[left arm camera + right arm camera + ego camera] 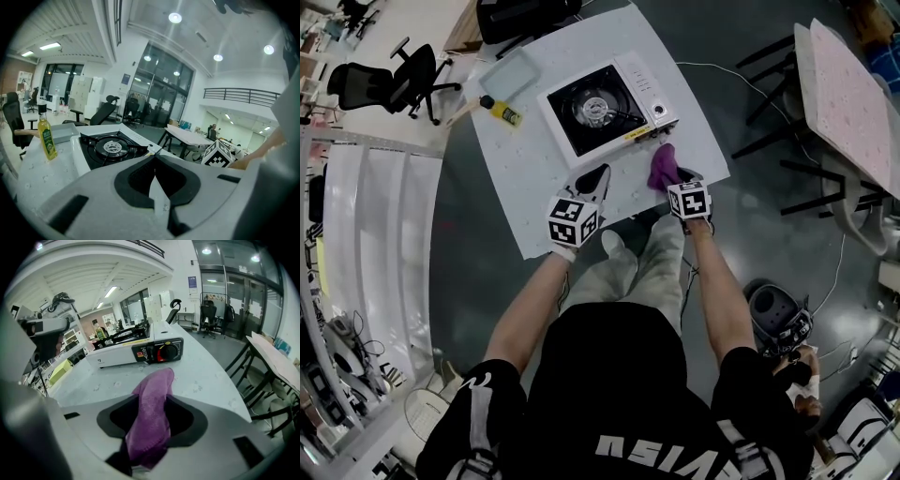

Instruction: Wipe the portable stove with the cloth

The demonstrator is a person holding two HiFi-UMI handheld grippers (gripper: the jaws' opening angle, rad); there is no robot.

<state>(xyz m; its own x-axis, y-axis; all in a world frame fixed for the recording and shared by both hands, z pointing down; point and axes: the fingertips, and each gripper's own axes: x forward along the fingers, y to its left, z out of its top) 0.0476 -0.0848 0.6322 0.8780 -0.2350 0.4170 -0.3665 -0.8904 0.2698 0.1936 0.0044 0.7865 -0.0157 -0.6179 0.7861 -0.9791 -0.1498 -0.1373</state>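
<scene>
1 risk: the purple fabric cloth slips out on the white portable stove.
The right hand-held gripper pinches it only thinly; the left hand-held gripper, jaws together, holds nothing.

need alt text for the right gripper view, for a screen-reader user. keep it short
The right gripper grips a purple cloth between its jaws, with the cloth's free end pointing forward over a white table. Just beyond sits the portable stove, its control panel with a red-and-black knob facing the camera. An office with desk chairs fills the background.
</scene>
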